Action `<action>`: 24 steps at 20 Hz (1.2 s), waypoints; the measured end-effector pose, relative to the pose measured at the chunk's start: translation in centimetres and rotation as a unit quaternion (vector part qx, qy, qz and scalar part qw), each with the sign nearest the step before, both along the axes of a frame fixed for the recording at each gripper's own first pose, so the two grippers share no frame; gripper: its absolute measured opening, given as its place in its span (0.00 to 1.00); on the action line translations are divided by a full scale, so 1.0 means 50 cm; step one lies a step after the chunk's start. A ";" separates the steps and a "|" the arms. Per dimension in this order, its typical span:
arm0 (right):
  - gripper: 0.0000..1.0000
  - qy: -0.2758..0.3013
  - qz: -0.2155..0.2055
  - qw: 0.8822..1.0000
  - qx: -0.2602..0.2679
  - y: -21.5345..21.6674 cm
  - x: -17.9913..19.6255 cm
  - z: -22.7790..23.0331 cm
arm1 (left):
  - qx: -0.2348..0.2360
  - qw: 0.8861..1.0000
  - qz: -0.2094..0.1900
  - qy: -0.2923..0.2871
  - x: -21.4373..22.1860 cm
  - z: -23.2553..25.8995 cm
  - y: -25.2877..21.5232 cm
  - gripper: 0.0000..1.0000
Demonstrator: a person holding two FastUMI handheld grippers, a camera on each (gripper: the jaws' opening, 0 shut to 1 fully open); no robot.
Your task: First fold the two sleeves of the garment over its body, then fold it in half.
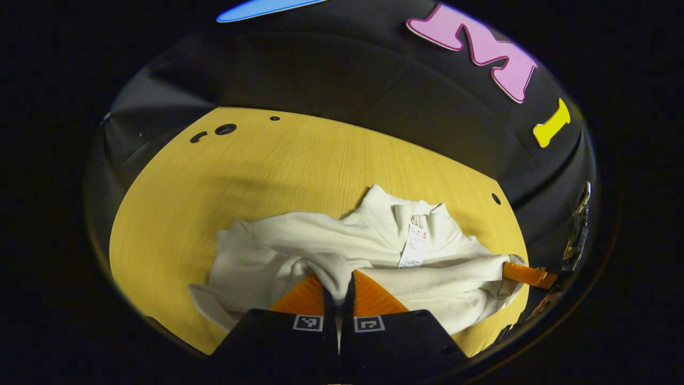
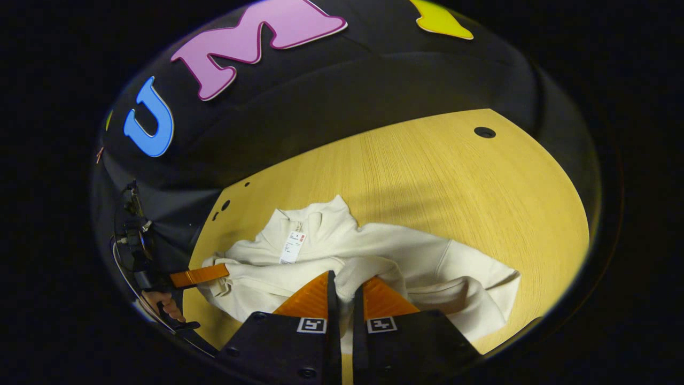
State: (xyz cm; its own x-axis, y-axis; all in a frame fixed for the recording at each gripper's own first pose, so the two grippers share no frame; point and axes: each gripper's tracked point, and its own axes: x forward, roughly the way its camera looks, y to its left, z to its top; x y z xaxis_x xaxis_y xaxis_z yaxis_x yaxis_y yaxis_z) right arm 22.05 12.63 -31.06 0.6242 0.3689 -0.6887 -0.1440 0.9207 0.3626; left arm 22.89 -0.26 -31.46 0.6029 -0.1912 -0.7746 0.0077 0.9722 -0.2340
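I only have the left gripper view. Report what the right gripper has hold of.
Observer: The right gripper has its fingers closed on a bunched fold of the white sweater.
Operator: Describe the cloth past it.
Observer: On that side the sweater lies fairly flat, ending in a corner near the table edge.
Operator: Check my left gripper from there.
Observer: The left gripper is at the sweater's opposite edge, with a hand just below it.
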 end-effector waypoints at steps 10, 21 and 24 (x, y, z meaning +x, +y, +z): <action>0.24 0.036 0.005 0.999 -0.019 0.008 0.012 -0.085 | 0.025 0.999 0.005 0.031 0.010 -0.060 -0.004 0.10; 0.81 0.019 0.007 1.000 -0.001 0.032 -0.014 -0.025 | 0.041 0.999 -0.025 0.004 -0.009 -0.016 -0.033 0.76; 0.88 0.004 0.011 1.000 -0.005 0.025 -0.035 0.004 | 0.052 0.998 -0.030 -0.016 -0.027 0.014 -0.025 0.82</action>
